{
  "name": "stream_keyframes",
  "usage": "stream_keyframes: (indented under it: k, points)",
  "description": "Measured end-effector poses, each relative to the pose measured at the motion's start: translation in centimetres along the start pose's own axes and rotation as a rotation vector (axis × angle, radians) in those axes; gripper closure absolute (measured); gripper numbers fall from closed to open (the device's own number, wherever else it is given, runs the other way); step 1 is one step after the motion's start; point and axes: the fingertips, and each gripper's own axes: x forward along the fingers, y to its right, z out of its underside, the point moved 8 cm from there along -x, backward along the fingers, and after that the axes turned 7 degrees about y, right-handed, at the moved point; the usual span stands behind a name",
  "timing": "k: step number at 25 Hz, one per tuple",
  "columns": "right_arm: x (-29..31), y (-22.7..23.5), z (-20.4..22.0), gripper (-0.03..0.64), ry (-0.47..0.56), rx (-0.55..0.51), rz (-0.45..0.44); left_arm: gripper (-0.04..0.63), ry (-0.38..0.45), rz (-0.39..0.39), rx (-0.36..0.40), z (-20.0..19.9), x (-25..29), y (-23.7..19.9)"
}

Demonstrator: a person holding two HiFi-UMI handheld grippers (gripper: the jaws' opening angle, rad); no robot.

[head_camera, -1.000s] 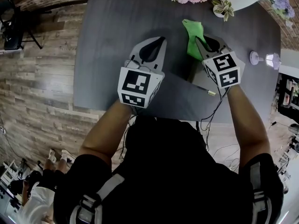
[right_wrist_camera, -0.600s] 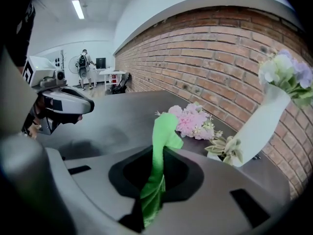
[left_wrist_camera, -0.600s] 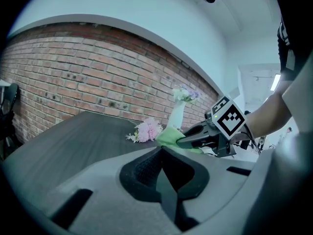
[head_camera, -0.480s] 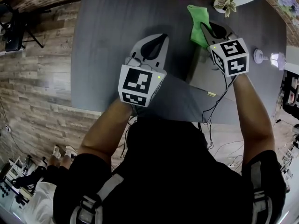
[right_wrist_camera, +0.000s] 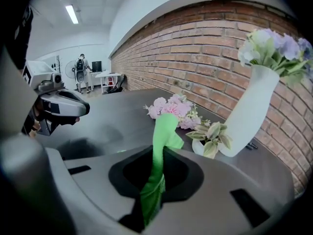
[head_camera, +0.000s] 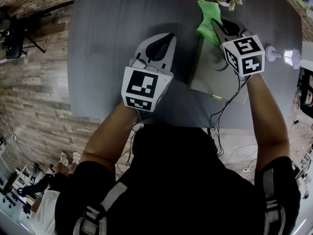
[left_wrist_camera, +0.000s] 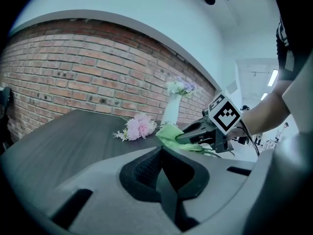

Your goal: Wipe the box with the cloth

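A flat grey box (head_camera: 211, 77) lies on the dark table (head_camera: 112, 43) near its front right edge. My right gripper (head_camera: 215, 24) is over the box's far end, shut on a green cloth (head_camera: 207, 14). That cloth (right_wrist_camera: 161, 146) runs up out of the jaws of the right gripper (right_wrist_camera: 152, 195) and flops over. My left gripper (head_camera: 170, 36) is to the left of the box, shut with nothing in it. The left gripper view shows that gripper's (left_wrist_camera: 167, 190) jaws pressed together, with the right gripper (left_wrist_camera: 182, 137) and the cloth (left_wrist_camera: 170, 133) beyond them.
Pink flowers (right_wrist_camera: 172, 109) lie at the table's far side, beside a white vase (right_wrist_camera: 252, 111) and a small leafy sprig (right_wrist_camera: 212, 137). A small lamp-like object (head_camera: 286, 56) stands at the right edge. A brick wall (left_wrist_camera: 73, 77) runs behind the table.
My right gripper has moved away from me along the box with the cloth, so more of the box shows. The left gripper has barely moved.
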Motion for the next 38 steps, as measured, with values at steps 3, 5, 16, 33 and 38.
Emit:
stream_keyframes:
  k: [3, 5, 16, 33, 38]
  points:
    - [-0.5, 0.8, 0.8, 0.58, -0.006, 0.006, 0.001, 0.588, -0.006, 0.005, 0.008, 0.1, 0.5, 0.8]
    - [-0.8, 1.3, 1.2, 0.58, -0.013, 0.009, 0.0, 0.588, -0.009, 0.005, 0.011, 0.1, 0.8, 1.3]
    - [-3.0, 3.8, 3.4, 0.58, -0.057, 0.007, 0.0, 0.588, -0.017, 0.004, 0.022, 0.1, 1.9, 3.4]
    - [-8.8, 7.2, 8.4, 0.58, -0.093, 0.053, 0.065, 0.588, -0.028, 0.013, 0.076, 0.4, 2.7, 7.6]
    - [-10.9, 8.4, 10.0, 0.58, -0.09, 0.081, 0.1, 0.588, -0.039, 0.021, 0.094, 0.5, 3.0, 9.2]
